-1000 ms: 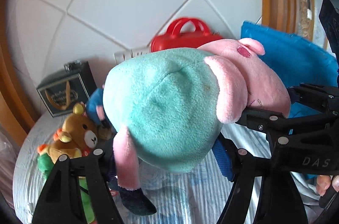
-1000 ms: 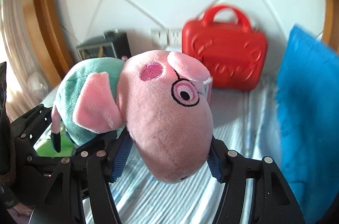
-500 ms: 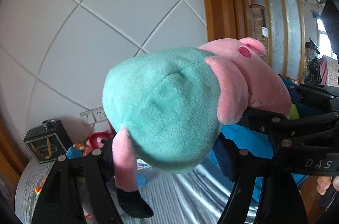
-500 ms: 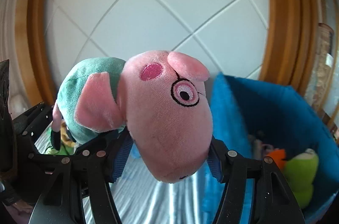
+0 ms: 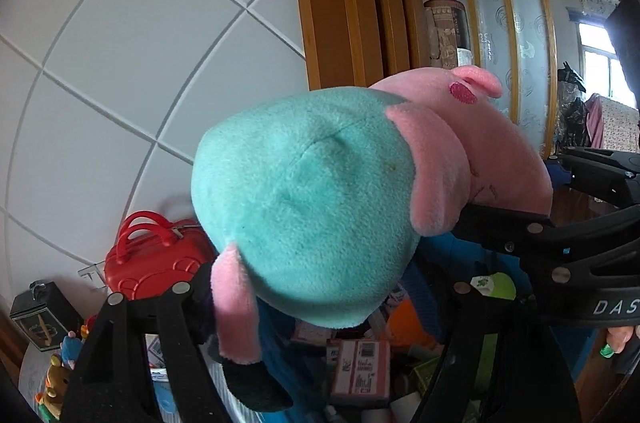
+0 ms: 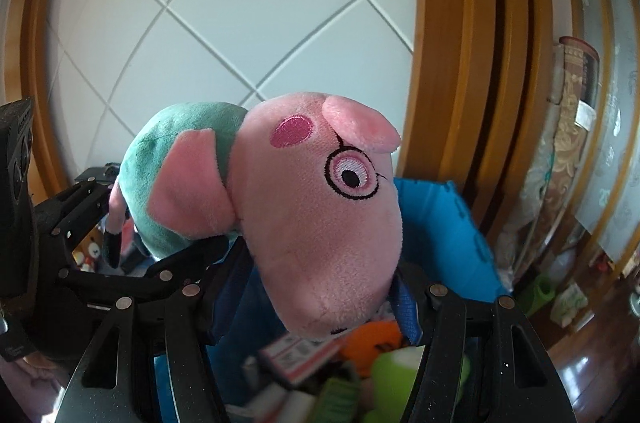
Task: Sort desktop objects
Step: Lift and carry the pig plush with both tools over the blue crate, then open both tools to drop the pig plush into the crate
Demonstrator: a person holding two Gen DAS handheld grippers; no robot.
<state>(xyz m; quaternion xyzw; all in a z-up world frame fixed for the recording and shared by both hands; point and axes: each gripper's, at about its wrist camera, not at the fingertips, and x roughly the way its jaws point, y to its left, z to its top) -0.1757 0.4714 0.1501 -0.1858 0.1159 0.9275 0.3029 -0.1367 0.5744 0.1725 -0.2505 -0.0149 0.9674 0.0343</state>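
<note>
Both grippers hold the pig (image 6: pixel 320 207) over the blue bin (image 6: pixel 452 239): the left gripper (image 5: pixel 316 287) squeezes its body, the right gripper (image 6: pixel 316 295) its head. Next, I think, both let go so it drops in.

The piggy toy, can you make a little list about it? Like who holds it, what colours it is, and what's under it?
toy: plush pig, pink head, teal body
head end: clamped by right gripper
body end: between the fingers of left gripper
position: held up in the air
underneath: blue bin with boxes and soft toys inside
behind on the left: red case
</note>
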